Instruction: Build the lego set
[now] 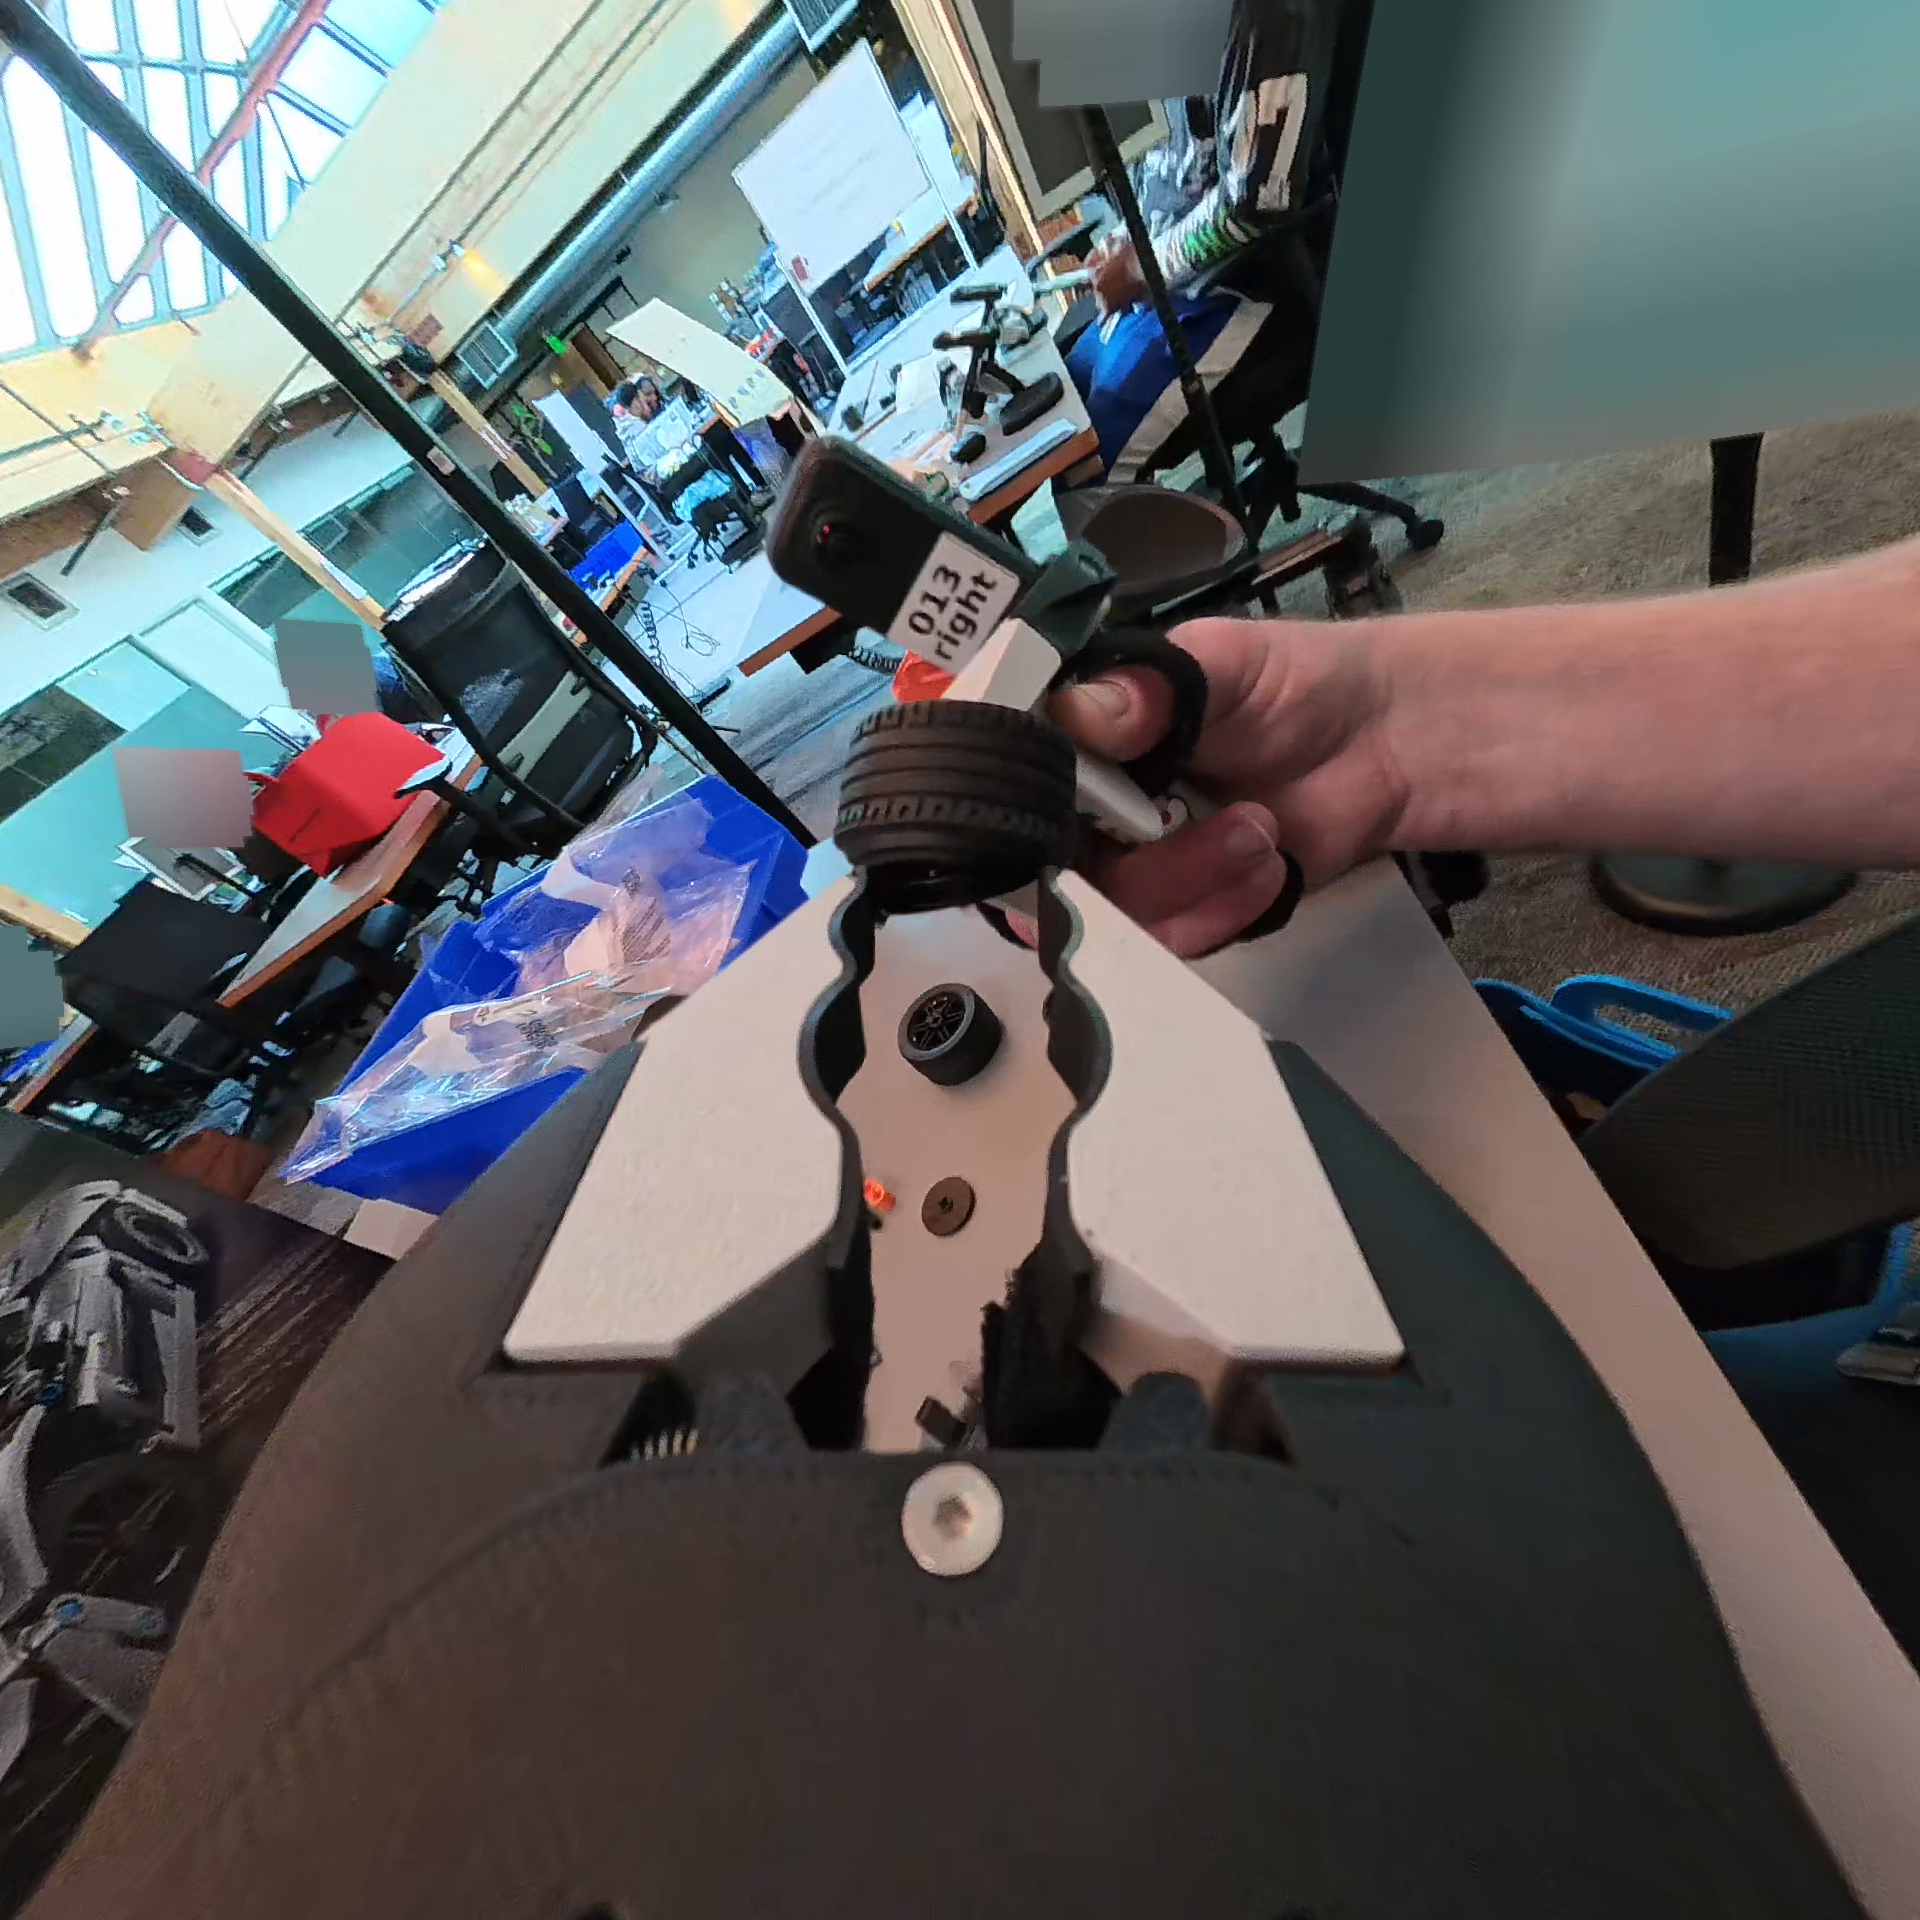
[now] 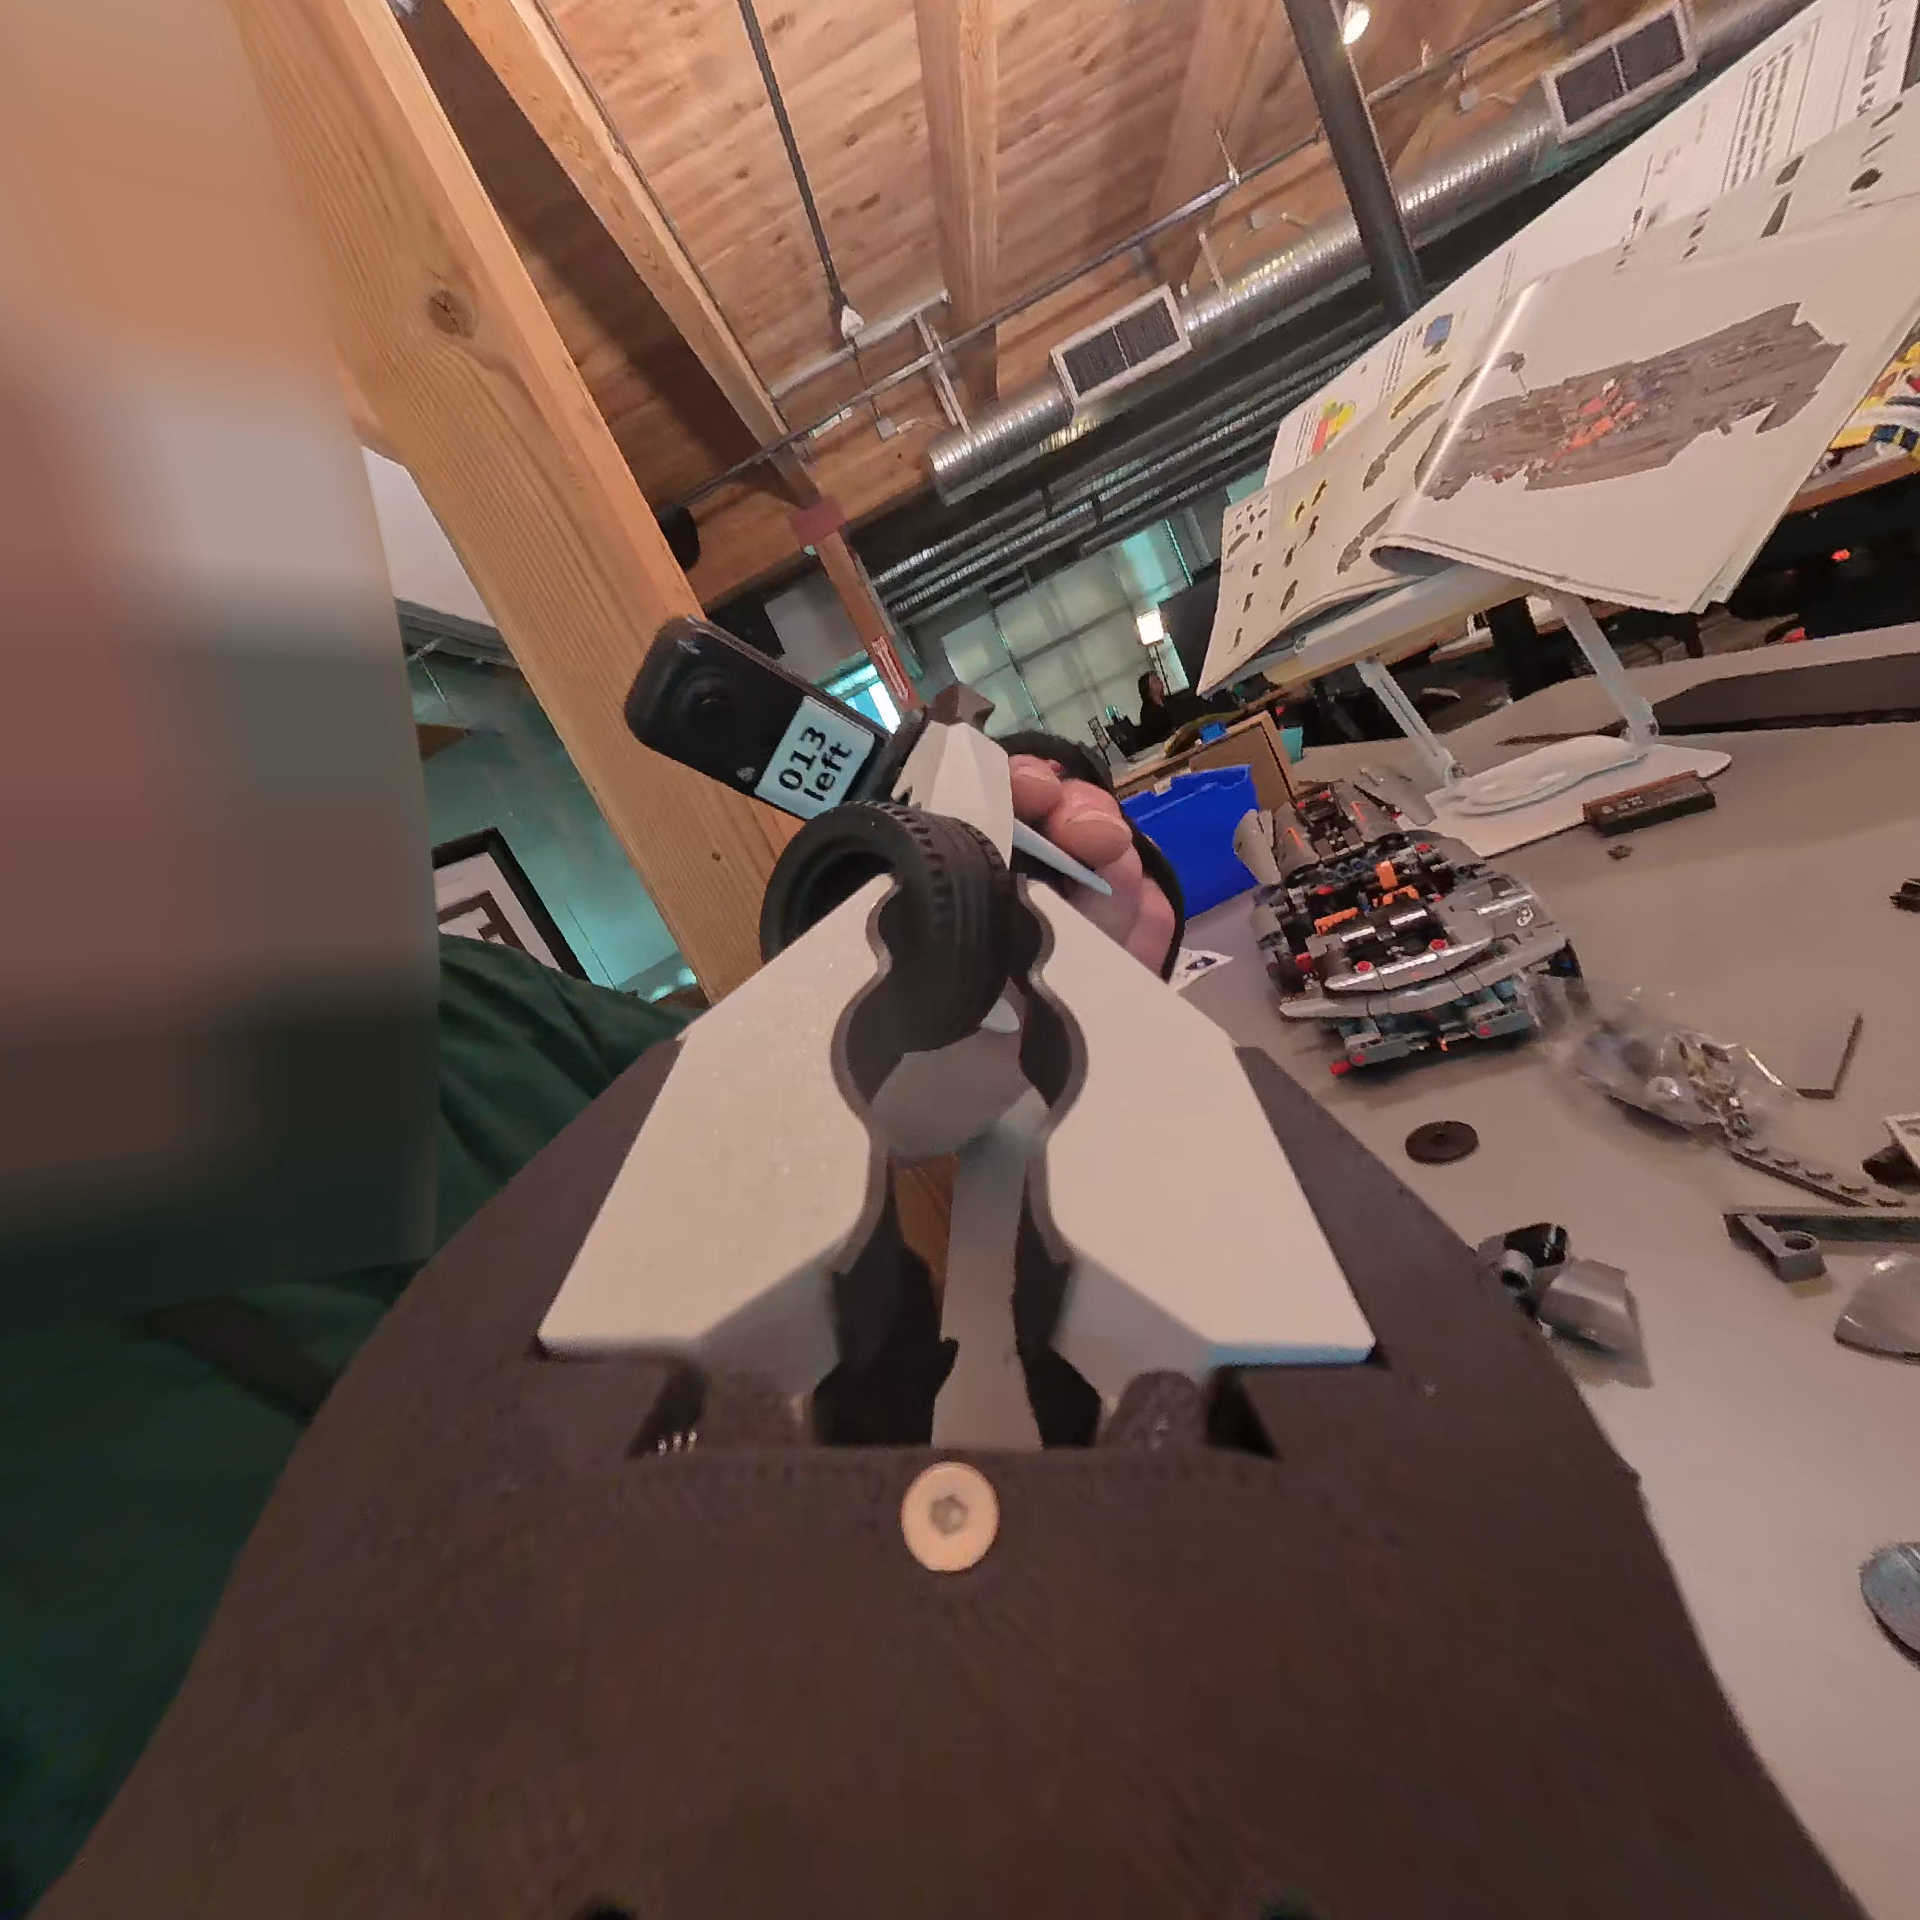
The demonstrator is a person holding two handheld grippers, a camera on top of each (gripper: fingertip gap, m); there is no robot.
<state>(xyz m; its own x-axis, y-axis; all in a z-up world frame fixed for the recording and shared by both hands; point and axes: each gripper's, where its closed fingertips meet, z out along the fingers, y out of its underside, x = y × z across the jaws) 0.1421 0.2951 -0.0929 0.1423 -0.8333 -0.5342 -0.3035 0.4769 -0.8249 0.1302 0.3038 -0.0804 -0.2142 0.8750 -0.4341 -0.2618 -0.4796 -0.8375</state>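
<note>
A black rubber tyre (image 1: 956, 800) hangs in the air between both grippers. My left gripper (image 1: 951, 883) pinches its lower edge with its fingertips. My right gripper (image 2: 956, 899) is closed on the same tyre (image 2: 904, 914), which sits in the first notch between its fingers. In the left wrist view the right gripper is behind the tyre, held by a hand (image 1: 1247, 769). A small black wheel rim (image 1: 951, 1034) lies on the grey table (image 1: 1382, 987) below. The partly built grey car model (image 2: 1392, 935) stands on the table (image 2: 1714, 935) to the right.
An open instruction book (image 2: 1558, 416) rests on a white stand at the back right. Loose grey parts (image 2: 1558, 1288), a bag of parts (image 2: 1683, 1081) and a black disc (image 2: 1441, 1141) lie on the table. A blue bin with plastic bags (image 1: 468, 1039) stands left of it. My left and right fingertips are right by each other. The small black wheel rim (image 1: 951, 1034) is about equally far from each gripper, around 20 cm.
</note>
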